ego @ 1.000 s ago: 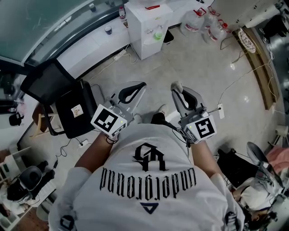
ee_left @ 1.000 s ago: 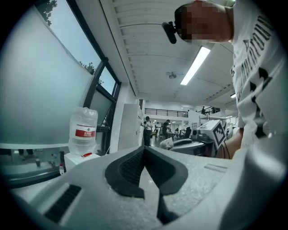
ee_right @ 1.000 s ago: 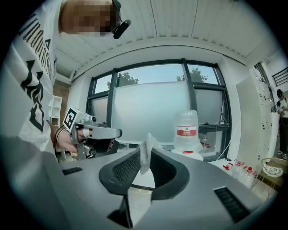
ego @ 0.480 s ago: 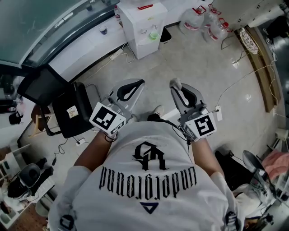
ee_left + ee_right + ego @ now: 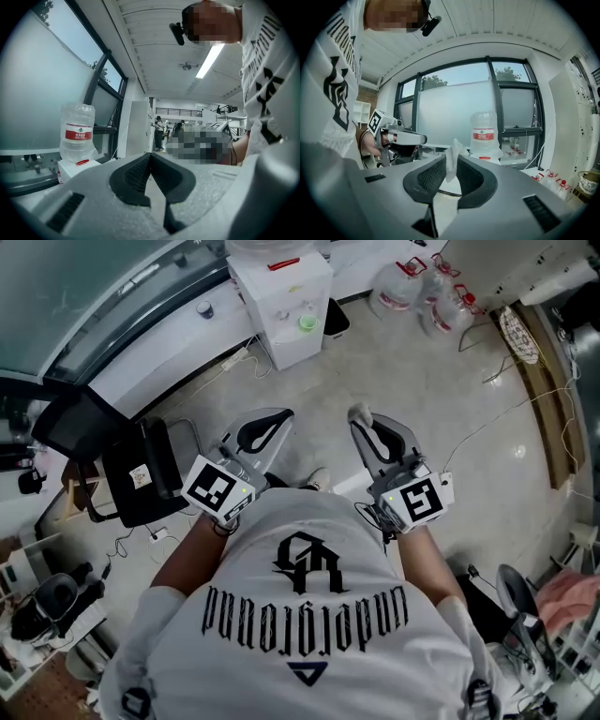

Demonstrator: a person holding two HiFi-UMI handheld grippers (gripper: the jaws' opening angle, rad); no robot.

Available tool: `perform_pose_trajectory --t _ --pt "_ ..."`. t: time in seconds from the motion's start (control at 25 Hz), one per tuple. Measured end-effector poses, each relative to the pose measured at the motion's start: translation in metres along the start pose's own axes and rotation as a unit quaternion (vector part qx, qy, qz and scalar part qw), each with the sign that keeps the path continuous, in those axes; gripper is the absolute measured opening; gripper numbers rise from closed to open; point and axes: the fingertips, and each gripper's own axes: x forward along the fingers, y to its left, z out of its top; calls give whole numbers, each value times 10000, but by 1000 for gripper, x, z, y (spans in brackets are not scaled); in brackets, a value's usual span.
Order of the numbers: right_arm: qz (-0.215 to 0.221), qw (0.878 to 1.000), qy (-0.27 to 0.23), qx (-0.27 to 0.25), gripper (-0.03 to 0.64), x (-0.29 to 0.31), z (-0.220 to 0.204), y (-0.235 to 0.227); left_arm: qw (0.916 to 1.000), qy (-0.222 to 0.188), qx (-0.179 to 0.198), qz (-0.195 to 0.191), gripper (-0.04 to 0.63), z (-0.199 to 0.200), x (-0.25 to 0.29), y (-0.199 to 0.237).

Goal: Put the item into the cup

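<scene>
Left gripper (image 5: 150, 158): ribbed black pads pressed together, nothing between them. Right gripper (image 5: 451, 164): pads clamped on crumpled white tissue (image 5: 452, 152), centre frame, above open glossy floor (image 5: 422, 390). Boxy white dispenser (image 5: 281, 296) top centre; black chair (image 5: 131, 479) at left edge.

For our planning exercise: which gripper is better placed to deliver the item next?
Probably the right gripper: its jaws are shut on a crumpled white item, so it needs no pickup. The left gripper is shut on nothing.

Even daylight, glaring ceiling strip light (image 5: 209, 60), fisheye-warped dark corners
</scene>
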Motion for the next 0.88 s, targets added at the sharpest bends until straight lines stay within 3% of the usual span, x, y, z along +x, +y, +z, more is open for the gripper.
perform_pose_trajectory --t 0.44,0.88 --pt "22 9999 72 142 69 38 -1 -32 9999 95 -53 95 14 2 23 47" --pt "-255 9995 115 176 69 109 10 -46 9998 1 -57 -198 14 7 27 124"
